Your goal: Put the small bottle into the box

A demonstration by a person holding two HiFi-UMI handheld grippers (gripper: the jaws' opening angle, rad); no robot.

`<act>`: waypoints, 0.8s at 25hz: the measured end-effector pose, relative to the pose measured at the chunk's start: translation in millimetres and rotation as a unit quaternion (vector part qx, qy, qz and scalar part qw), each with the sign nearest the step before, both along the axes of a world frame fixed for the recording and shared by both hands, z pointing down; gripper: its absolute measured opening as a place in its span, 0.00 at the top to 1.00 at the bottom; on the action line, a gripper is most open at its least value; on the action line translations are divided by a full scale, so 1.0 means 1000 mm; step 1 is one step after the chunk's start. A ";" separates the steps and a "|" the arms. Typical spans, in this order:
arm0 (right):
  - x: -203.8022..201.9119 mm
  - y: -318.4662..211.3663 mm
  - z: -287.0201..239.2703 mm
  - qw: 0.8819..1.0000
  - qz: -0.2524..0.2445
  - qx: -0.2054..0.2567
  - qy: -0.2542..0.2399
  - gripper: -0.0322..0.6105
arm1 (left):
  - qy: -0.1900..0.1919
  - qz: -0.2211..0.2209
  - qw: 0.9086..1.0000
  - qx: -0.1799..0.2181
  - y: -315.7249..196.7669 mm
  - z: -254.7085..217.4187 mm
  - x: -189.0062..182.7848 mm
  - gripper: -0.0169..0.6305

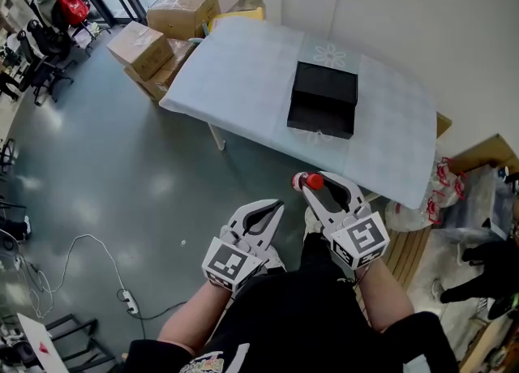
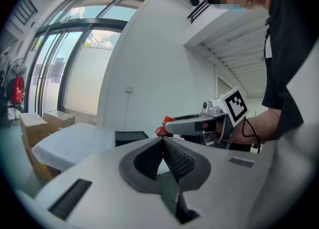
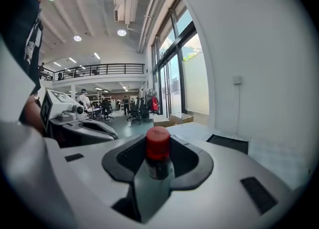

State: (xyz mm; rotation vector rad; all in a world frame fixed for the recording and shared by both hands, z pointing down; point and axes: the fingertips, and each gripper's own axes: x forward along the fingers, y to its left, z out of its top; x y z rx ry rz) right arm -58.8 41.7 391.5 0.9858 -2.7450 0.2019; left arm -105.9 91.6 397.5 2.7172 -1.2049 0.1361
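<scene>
The small bottle (image 1: 310,181) with a red cap sits between the jaws of my right gripper (image 1: 313,184), which is shut on it, held in the air in front of the table. In the right gripper view the bottle (image 3: 158,152) stands upright between the pads, cap on top. My left gripper (image 1: 272,206) is beside it on the left, shut with nothing in it; its jaws meet at the tips (image 2: 162,141). The black box (image 1: 324,97) lies open on the white-covered table (image 1: 243,71), well beyond both grippers.
Cardboard boxes (image 1: 162,31) are stacked at the table's far left end. A power strip with its cable (image 1: 128,302) lies on the grey floor. Office chairs (image 1: 40,63) stand at the far left. Bags and clutter (image 1: 454,193) crowd the table's right side.
</scene>
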 end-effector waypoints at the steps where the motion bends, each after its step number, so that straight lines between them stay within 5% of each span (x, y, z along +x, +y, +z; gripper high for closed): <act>1: 0.003 -0.006 0.001 1.000 -0.002 0.000 0.000 0.72 | 0.000 -0.002 1.000 0.000 -0.005 0.000 0.002 0.96; 20: 0.058 -0.177 0.039 0.998 -0.049 -0.009 0.030 0.72 | 0.007 -0.062 0.997 -0.039 -0.130 0.022 0.063 0.96</act>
